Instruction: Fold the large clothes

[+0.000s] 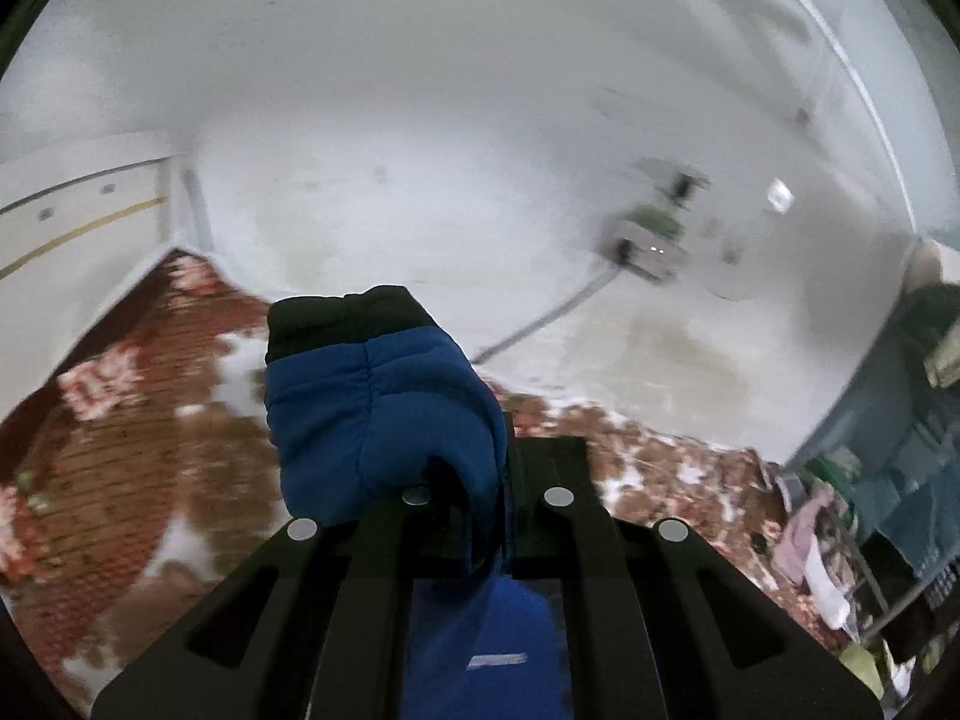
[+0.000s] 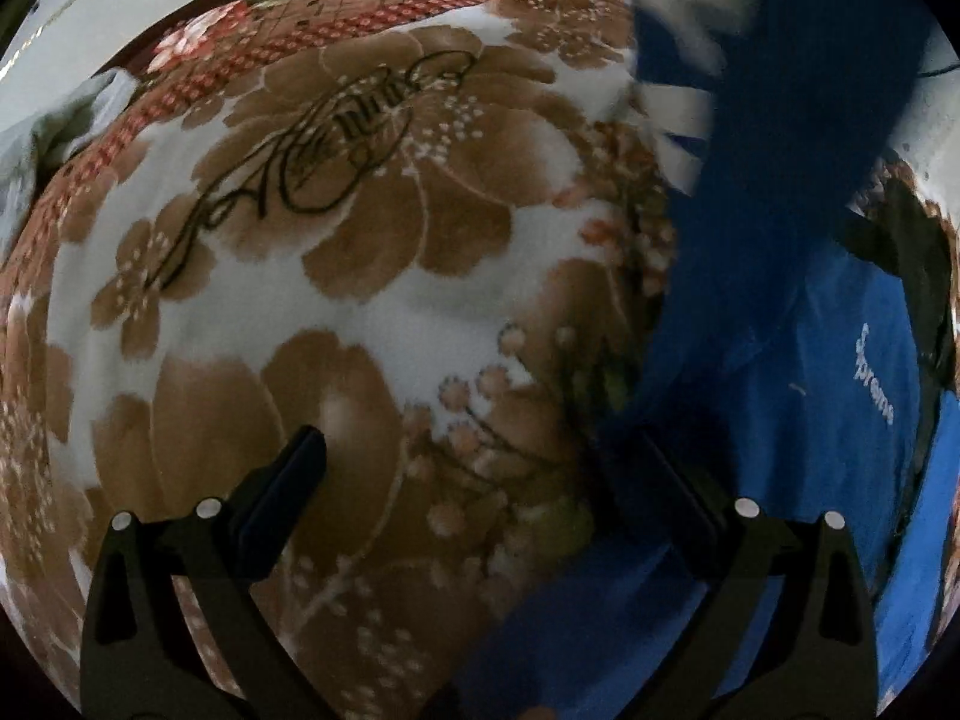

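Two grippers are at work, and only one has hold of anything. Low in the centre of the left wrist view, the left gripper (image 1: 480,480) is clenched on the blue puffer jacket (image 1: 384,396): a quilted, black-trimmed end, seemingly a sleeve cuff, stands up above the fingers, and more blue cloth hangs between the linkage arms at the bottom of the frame. Behind it, a floral blanket (image 1: 120,420) fills the lower left and a pale wall (image 1: 420,150) the upper half, so this end looks lifted well clear of the bed.

The right gripper (image 2: 474,456) is spread wide and grasps nothing. Its left finger hovers over the brown-and-white floral blanket (image 2: 360,240); its right finger sits at the jacket's edge, in shadow, and contact cannot be told. The jacket (image 2: 780,360) fills the right third of the right wrist view, with white lettering on it toward the right edge and white stripes toward the upper right.

With one end raised and nothing pinning the rest, the likely trouble is the slippery padded body dragging or bunching as the sleeve is carried over. A thick cuff may also creep out of a narrow pinch. If the right gripper closes where it hangs, it could catch blanket pile along with jacket fabric.
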